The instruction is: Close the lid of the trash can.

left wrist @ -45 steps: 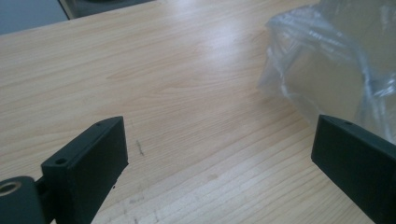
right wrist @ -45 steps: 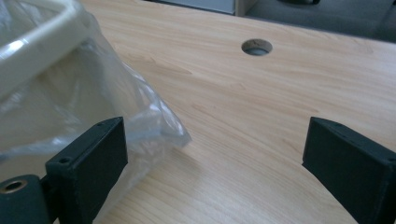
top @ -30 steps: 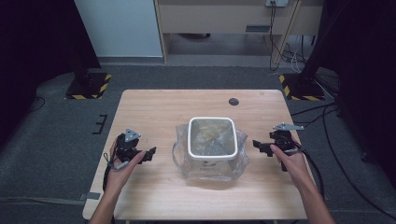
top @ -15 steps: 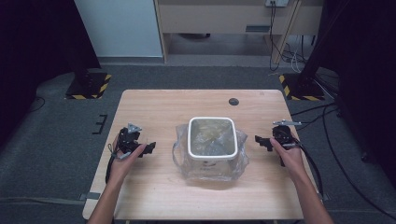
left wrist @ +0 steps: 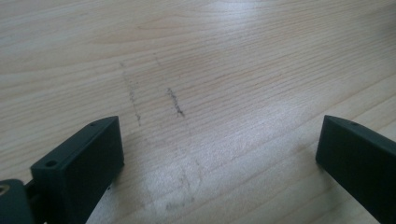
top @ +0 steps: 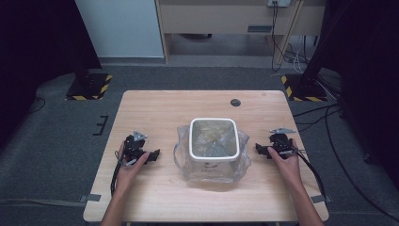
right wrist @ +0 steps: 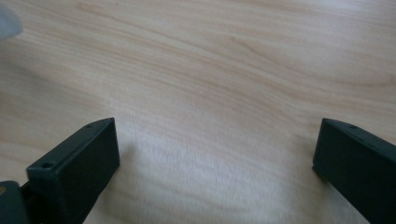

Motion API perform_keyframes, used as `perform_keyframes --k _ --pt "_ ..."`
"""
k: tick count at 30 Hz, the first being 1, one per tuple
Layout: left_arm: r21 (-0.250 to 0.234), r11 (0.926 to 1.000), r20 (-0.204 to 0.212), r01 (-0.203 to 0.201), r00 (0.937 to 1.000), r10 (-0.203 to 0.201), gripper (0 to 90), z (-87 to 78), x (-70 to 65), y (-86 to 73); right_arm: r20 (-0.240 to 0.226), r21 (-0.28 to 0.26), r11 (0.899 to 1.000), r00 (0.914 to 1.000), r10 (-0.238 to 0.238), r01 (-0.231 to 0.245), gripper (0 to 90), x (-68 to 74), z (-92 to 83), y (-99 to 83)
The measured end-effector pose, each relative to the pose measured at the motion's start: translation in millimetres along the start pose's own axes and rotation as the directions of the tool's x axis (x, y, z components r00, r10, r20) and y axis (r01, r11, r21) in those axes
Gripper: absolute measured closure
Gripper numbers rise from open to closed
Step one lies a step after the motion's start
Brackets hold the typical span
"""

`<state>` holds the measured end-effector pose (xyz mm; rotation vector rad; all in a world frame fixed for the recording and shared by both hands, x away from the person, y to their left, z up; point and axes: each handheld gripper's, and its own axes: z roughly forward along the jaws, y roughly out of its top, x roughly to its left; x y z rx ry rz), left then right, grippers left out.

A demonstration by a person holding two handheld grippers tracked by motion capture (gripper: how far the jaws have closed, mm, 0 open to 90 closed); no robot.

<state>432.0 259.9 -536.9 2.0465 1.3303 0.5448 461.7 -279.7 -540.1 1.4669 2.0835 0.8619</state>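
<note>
Both grippers have drawn slightly away from the middle since the earlier frames and now sit low over the counter [top: 155, 197]. At centre frame in the high view stands the white square bin [top: 212, 140], lined with a clear plastic bag [top: 240, 165] that spills down round its sides. At left of the frame, the left gripper [top: 155, 154] lies well apart from the bin, jaws spread wide with bare, scuffed wood between them in its own view. At right of the frame, the right gripper [top: 258, 148] rests just beside the bag's edge, jaws likewise wide apart over bare wood. A small dark disc [top: 235, 102] lies near the counter's far edge.
</note>
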Motion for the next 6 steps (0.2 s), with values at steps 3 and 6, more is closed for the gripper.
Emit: perform_keyframes --k 3,6 --pt "-0.001 0.9995 -0.03 0.031 0.9991 -0.031 0.0 -2.0 -3.7 -2.1 -0.006 0.001 1.0 1.0 -0.001 0.001 0.3 -1.8 -2.9 -2.8" --pt "-0.001 0.9987 -0.048 0.051 0.9975 -0.051 0.0 -2.6 -6.3 -2.6 0.01 0.002 1.0 0.9999 0.006 -0.006 0.2 -0.4 -3.4 -3.2"
